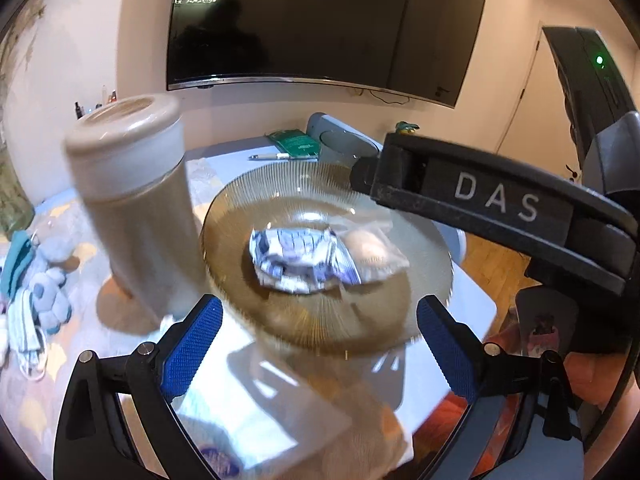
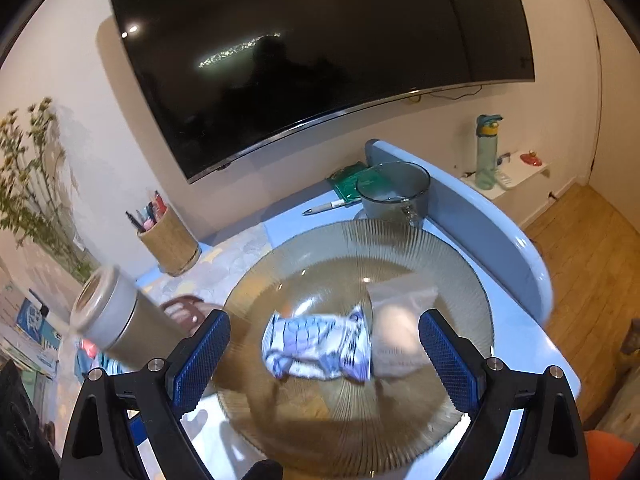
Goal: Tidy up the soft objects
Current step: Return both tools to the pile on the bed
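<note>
A ribbed glass plate (image 1: 332,320) (image 2: 400,240) lies on the table and holds a crumpled blue-and-white packet (image 1: 296,260) (image 2: 316,344) and a pale clear-wrapped pouch (image 1: 370,252) (image 2: 400,320). My left gripper (image 1: 320,340) is open and empty, just in front of the plate. My right gripper (image 2: 324,352) is open and empty above the plate, its fingers either side of the two packets; its body (image 1: 500,208) shows in the left wrist view at the plate's right. Another clear plastic packet (image 1: 280,420) lies under my left gripper.
A tall beige lidded bottle (image 1: 136,208) (image 2: 116,328) stands left of the plate. A blue plush toy (image 1: 48,288) and face masks (image 1: 24,332) lie at far left. A glass mug (image 2: 394,196), pen (image 2: 328,207), green packet (image 2: 348,178) and pen holder (image 2: 170,240) stand behind.
</note>
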{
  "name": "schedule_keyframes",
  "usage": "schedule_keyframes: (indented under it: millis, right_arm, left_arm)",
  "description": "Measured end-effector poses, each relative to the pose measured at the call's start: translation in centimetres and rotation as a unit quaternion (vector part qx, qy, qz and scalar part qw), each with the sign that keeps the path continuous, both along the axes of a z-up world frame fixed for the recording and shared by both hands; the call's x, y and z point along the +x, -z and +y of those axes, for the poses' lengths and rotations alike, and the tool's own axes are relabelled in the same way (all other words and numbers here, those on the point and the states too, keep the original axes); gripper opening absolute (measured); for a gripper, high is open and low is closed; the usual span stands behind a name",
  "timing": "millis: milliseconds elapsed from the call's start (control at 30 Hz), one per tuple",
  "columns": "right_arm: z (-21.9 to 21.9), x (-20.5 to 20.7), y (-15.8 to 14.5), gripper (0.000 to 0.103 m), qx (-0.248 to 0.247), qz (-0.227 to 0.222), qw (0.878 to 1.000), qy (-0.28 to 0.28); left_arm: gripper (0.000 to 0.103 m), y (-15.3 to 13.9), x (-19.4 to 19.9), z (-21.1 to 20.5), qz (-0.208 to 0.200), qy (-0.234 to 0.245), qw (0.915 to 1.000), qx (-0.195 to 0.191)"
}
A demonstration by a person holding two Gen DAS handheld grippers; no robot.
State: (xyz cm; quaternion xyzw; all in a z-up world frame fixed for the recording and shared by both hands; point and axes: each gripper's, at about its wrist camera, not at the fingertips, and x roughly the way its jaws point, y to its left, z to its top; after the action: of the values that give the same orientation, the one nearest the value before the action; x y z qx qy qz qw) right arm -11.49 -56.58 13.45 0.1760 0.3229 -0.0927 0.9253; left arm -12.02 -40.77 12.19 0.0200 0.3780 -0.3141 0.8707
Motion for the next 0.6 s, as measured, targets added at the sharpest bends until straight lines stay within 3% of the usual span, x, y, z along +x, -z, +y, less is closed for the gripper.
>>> schedule_keyframes:
  millis: [233, 367, 600]
  right_arm:
    - [4.3, -4.3, -0.2, 0.095, -0.016, -0.014, 1.0, -0.007]
    - [7.5, -6.0, -0.5, 0.095, -0.007, -0.029, 0.999, -0.018]
    - [14.6, -6.0, -1.5, 0.097, 0.017, -0.059, 0.995, -0.072]
  left_arm:
    - [0.098, 0.0, -2.9, 3.9, -0.005, 0.037, 0.9993, 0.003]
    - [0.098, -0.8, -3.6, 6.9, -0.027, 0.047, 0.9981, 0.029]
    - [0.099, -2.3, -1.1, 14.2, -0.05, 0.03, 0.9963, 0.063]
